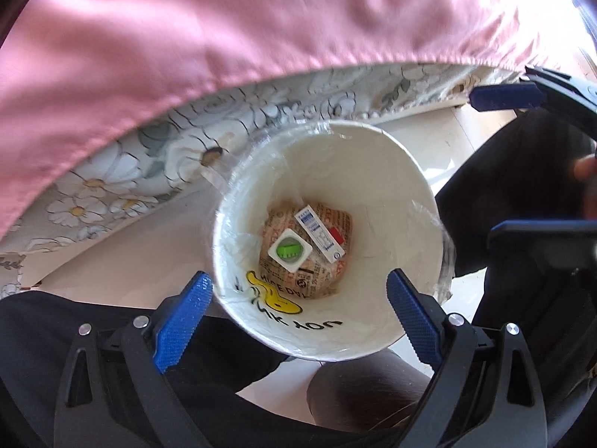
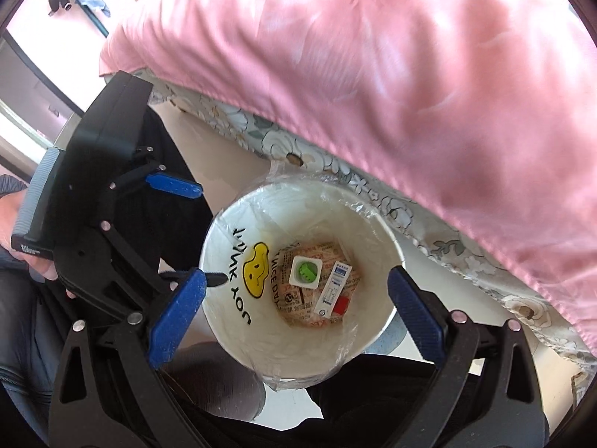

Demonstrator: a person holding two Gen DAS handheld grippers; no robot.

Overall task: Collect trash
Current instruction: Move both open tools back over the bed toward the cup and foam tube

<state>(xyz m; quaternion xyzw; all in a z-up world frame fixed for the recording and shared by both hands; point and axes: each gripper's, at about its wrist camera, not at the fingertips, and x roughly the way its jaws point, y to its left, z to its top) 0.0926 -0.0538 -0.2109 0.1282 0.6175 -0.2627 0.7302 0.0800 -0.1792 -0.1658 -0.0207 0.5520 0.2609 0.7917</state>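
Trash already lies at the bottom of the white bin (image 1: 395, 201), which stands on the floor just beside the bed, under the hanging edge of the pink bedspread (image 1: 224, 30). Inside the bin, on a printed paper wrapper (image 1: 328, 276), rest a small white blister pack with a green piece (image 1: 290, 251) and a narrow white box with blue print and a red patch (image 1: 321, 232). A clear liner bag (image 2: 350, 351) is folded over the bin's rim.

Both tongs hang over the bin's mouth, spread wide and holding nothing: the left tongs (image 1: 298, 298) frame the near rim, and the right tongs (image 2: 296, 296) do the same from the other side. Each pair also shows in the other camera, beside the bin.

My reading is that the drop-off step is finished, since neither pair carries anything and the pieces sit deep in the bin. No loose trash shows outside the bin in either view, so I cannot say what remains. The next move calls for lifting both tongs clear of the rim without snagging the liner, then turning away from the bin to look for more litter.
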